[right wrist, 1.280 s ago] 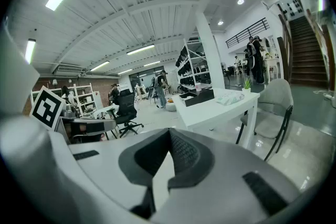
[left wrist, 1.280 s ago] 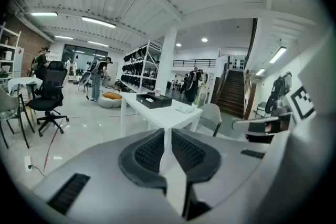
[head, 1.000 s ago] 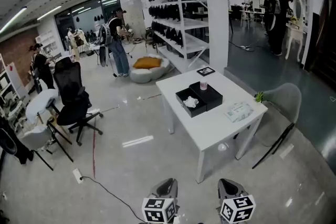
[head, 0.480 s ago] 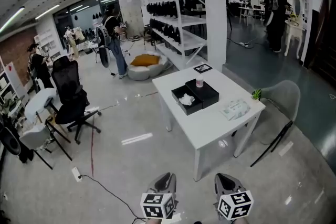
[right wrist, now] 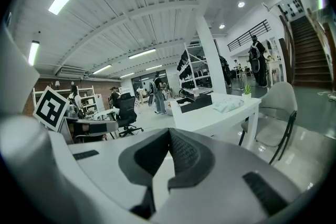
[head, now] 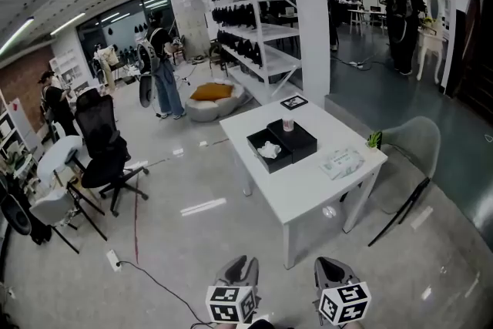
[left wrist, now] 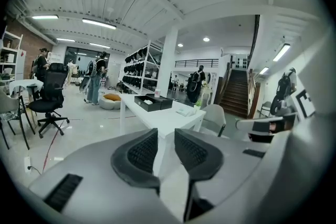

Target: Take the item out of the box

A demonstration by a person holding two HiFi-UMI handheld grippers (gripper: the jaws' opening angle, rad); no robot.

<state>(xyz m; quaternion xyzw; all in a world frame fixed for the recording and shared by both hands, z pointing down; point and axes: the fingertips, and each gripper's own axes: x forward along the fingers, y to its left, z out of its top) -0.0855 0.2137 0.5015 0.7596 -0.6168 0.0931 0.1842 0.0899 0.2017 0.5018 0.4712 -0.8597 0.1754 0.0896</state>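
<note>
A black box (head: 281, 144) lies open on the white table (head: 308, 189), a few steps ahead of me. A white crumpled item (head: 269, 149) rests in its left tray. Both grippers are held low at the bottom of the head view, far short of the table. My left gripper (head: 240, 272) has its jaws opening, with a narrow gap between the pads (left wrist: 140, 151) and nothing in it. The pads of my right gripper (head: 330, 273) meet, empty. The box (left wrist: 152, 103) shows small in the left gripper view, and the same box (right wrist: 195, 103) in the right gripper view.
On the table are a pink-topped cup (head: 287, 124), a white packet (head: 343, 162), a framed card (head: 293, 102) and a small plant (head: 375, 139). A grey chair (head: 412, 142) stands at its right. Black office chair (head: 100, 146) and floor cable (head: 146, 270) at left; people stand beyond.
The table and box have drifted left and slightly up in the head view. Both grippers rose a little into the frame. The person with the bag behind has stepped left.
</note>
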